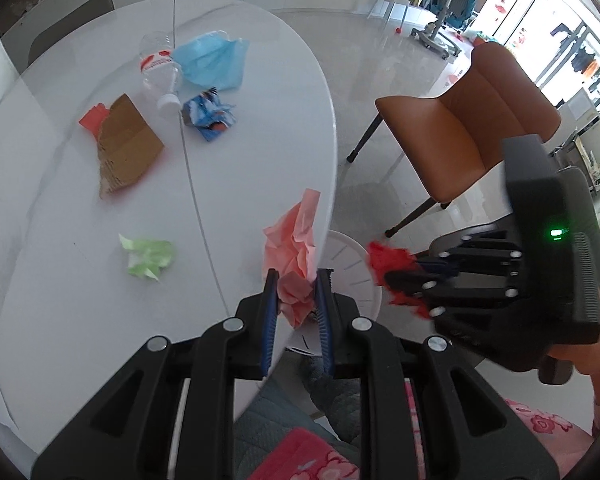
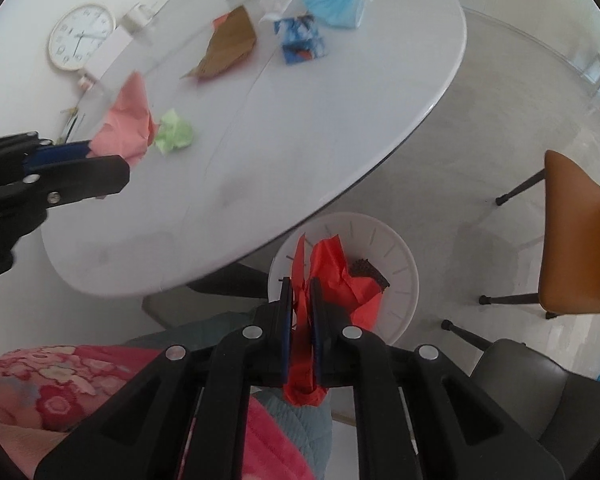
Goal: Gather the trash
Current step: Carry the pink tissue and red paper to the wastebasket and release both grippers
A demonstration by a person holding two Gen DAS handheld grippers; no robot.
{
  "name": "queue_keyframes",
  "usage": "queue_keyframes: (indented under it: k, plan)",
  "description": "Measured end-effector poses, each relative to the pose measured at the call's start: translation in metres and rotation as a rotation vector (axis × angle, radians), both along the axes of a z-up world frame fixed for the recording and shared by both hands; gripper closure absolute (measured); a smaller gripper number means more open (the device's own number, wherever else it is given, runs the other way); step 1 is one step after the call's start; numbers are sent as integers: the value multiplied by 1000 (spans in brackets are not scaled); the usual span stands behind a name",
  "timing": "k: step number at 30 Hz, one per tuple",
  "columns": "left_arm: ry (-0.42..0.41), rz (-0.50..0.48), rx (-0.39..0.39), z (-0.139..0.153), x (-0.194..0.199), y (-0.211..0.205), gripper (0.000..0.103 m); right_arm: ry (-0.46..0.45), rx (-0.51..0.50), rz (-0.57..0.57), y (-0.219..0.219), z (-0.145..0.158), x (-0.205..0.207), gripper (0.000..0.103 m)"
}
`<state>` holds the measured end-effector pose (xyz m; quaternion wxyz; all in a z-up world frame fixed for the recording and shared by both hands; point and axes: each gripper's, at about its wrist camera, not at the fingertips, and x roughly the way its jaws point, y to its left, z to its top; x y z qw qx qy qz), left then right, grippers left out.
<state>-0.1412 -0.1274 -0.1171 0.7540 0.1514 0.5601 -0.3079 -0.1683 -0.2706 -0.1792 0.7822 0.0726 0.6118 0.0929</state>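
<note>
- Right gripper (image 2: 300, 312), pinching red paper (image 2: 332, 276), poised over white bin (image 2: 400, 280) just ahead.
- Left gripper (image 1: 296, 300) clamping pink paper (image 1: 292, 240) at table (image 1: 100, 320) edge.
- Next, likely: release red, then pink.

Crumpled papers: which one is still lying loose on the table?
The green crumpled paper. The pink crumpled paper is in the left claw, the red one in the right claw.

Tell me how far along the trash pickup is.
Early. The bin holds one dark scrap. In hand: the right tool grips red paper over the bin; the left tool grips pink paper at the table edge. Left on the table: green wad, cardboard, blue wrapper, bottle, mask.
</note>
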Motion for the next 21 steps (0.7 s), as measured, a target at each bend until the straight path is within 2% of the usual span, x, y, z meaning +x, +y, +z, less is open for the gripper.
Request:
queue_keyframes:
  k: [1, 3, 5, 7, 11, 13, 18, 19, 20, 21]
  plan:
    - [1, 0, 5, -2, -4, -3, 85, 1, -3, -1, -1, -3, 0, 65]
    - [2, -1, 9, -2, -9, -6, 85, -3, -12, -6, -2, -5, 0, 52]
    - [0, -4, 14, -3, -15, -9, 85, -15, -18, -13, -4, -2, -1, 50]
    - [-3, -9, 21, -5, -18, -12, 85, -31, -21, -30, -10, 4, -4, 42]
    - [8, -22, 29, -11, -25, -22, 85, -51, -40, -72, -26, 17, -8, 38]
    - [13, -32, 30, -14, -28, -27, 85, -58, -51, -100, -36, 23, -11, 28]
    - [21, -78, 37, -23, -38, -43, 82, -65, -83, -145, -56, 33, -17, 22]
    - [24, -88, 40, -26, -39, -46, 74, -68, -92, -157, -60, 34, -19, 18]
    - [24, -91, 43, -27, -40, -47, 56, -69, -100, -167, -63, 35, -20, 17]
    - [19, -94, 46, -27, -43, -50, 46, -69, -105, -174, -66, 36, -21, 15]
